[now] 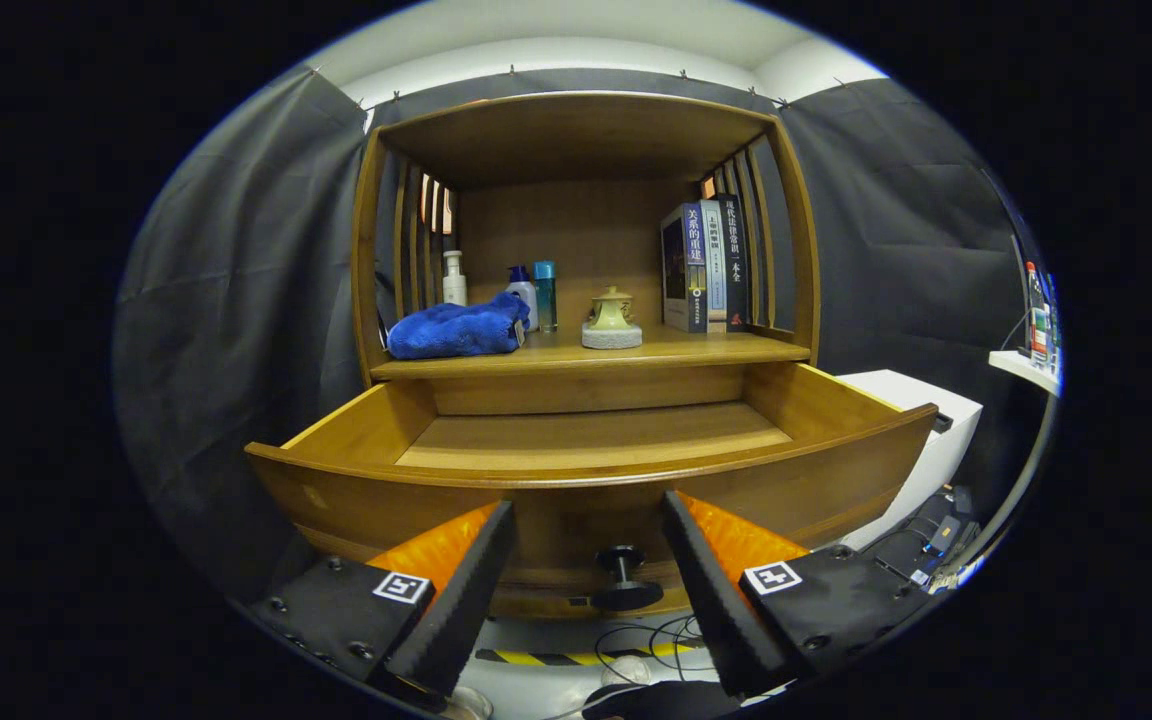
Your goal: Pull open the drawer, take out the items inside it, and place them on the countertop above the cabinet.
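From the claw's own view, the drawer [591, 440] stands pulled well out of the cabinet, its curved front running crosswise just ahead of the fingers. The claw [588, 560] is spread wide and grips nothing; the black knob [622, 577] on the drawer front sits in the gap between the two fingers, touched by neither.

What I can see of the drawer's floor looks bare, though the near strip behind the front board is hidden, so I can't say it's fully cleared. Straight above and beyond the drawer is the tabletop [706, 347], already carrying a blue cloth [456, 329], some bottles [526, 295], a small ceramic jar [611, 318] and a few books [704, 265]. Anything left would lie up and forward of the claw, over that front board.
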`<action>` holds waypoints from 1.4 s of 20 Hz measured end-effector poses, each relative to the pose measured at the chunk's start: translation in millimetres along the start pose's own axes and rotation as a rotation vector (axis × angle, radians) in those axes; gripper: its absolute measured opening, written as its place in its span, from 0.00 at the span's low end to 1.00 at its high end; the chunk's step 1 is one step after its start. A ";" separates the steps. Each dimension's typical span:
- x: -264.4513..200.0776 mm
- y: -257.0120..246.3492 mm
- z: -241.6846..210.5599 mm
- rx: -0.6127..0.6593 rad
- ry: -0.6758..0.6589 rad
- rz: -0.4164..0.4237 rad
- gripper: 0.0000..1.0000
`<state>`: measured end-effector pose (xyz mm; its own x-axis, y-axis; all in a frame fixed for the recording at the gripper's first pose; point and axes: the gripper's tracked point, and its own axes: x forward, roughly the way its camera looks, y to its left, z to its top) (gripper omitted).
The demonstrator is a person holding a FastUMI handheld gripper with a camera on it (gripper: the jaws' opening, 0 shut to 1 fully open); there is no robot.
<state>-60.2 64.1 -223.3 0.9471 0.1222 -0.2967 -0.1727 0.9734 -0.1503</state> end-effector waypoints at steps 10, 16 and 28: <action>46.8 4.9 13.6 -0.023 0.010 -0.005 0.99; 83.8 9.3 25.4 -0.024 0.004 -0.018 0.99; 144.5 7.0 36.7 -0.061 0.022 -0.022 0.99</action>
<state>85.3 95.6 -232.6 0.9447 0.0961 -0.3134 -0.1687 0.9623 -0.2135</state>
